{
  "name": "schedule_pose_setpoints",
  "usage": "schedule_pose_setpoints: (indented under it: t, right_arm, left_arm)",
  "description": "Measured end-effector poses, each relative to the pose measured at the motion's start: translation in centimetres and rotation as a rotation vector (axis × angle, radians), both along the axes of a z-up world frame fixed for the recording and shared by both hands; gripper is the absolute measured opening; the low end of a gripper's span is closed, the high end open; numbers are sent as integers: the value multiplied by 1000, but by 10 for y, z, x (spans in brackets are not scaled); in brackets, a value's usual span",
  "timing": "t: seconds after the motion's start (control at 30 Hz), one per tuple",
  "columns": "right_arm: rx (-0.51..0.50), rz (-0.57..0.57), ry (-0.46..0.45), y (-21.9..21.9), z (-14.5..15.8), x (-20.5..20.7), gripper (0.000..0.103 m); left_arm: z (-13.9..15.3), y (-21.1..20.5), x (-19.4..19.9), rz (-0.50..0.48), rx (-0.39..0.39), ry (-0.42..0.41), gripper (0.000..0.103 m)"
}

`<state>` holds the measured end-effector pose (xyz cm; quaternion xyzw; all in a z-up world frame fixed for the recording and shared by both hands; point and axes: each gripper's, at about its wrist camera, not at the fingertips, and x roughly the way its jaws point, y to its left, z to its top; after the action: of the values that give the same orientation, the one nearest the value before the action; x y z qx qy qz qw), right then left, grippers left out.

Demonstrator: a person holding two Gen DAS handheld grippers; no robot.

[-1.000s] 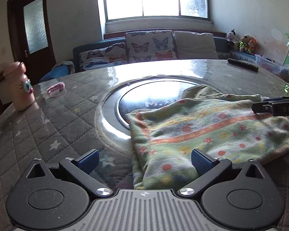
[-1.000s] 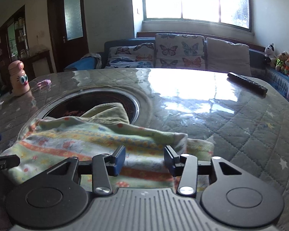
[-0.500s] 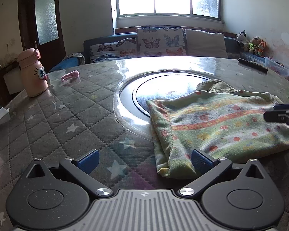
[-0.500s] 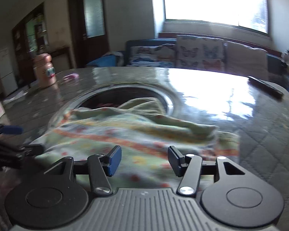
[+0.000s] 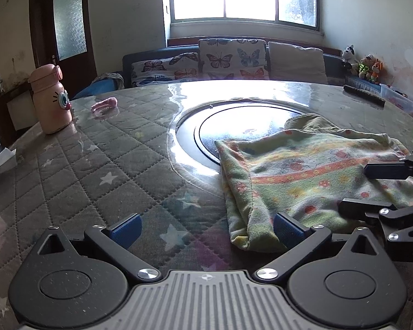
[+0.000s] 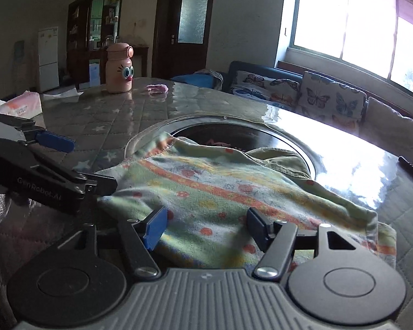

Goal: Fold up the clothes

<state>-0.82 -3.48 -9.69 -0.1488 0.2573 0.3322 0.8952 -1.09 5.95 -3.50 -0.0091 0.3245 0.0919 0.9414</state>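
A folded green garment with orange stripes and red dots (image 5: pixel 311 176) lies on the round table, partly over the dark glass centre disc (image 5: pixel 242 126). My left gripper (image 5: pixel 206 227) is open and empty, low over the table at the garment's near left corner. My right gripper (image 6: pixel 206 227) is open and empty, hovering over the garment (image 6: pixel 220 189). It also shows in the left wrist view (image 5: pixel 371 189) at the right edge. The left gripper shows at the left of the right wrist view (image 6: pixel 82 162).
A pink cartoon bottle (image 5: pixel 51 99) and a small pink object (image 5: pixel 104 104) stand at the table's far left. A tissue pack (image 6: pixel 19 107) lies at the left edge. A remote (image 5: pixel 364 96) lies far right. A sofa with butterfly cushions (image 5: pixel 231 60) is behind.
Both grippers have drawn back from the garment and stayed open. The right gripper has swung to face left, toward the left gripper. The garment lies still.
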Motion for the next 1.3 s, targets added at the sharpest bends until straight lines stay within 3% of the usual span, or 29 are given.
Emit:
schedule_pose_setpoints:
  t: [0.17, 0.33, 0.4, 0.63, 0.7, 1.3]
  right_arm:
    - [8, -7, 9, -4, 1, 0, 68]
    - [23, -20, 28, -7, 0, 1, 78]
    - [30, -28, 36, -8, 1, 2, 87]
    - [44, -48, 54, -11, 0, 5, 92]
    - [41, -57, 59, -11, -1, 5, 103]
    - [58, -64, 108, -13, -9, 9, 103]
  left_arm:
    - [3, 1, 5, 16, -21, 34, 103]
    - [6, 2, 10, 33, -38, 74, 103]
    - [6, 1, 11, 37, -35, 81, 103]
    - [7, 2, 12, 50, -49, 91, 103]
    - [7, 2, 12, 51, -51, 92, 103]
    - [4, 7, 16, 47, -130, 92, 103]
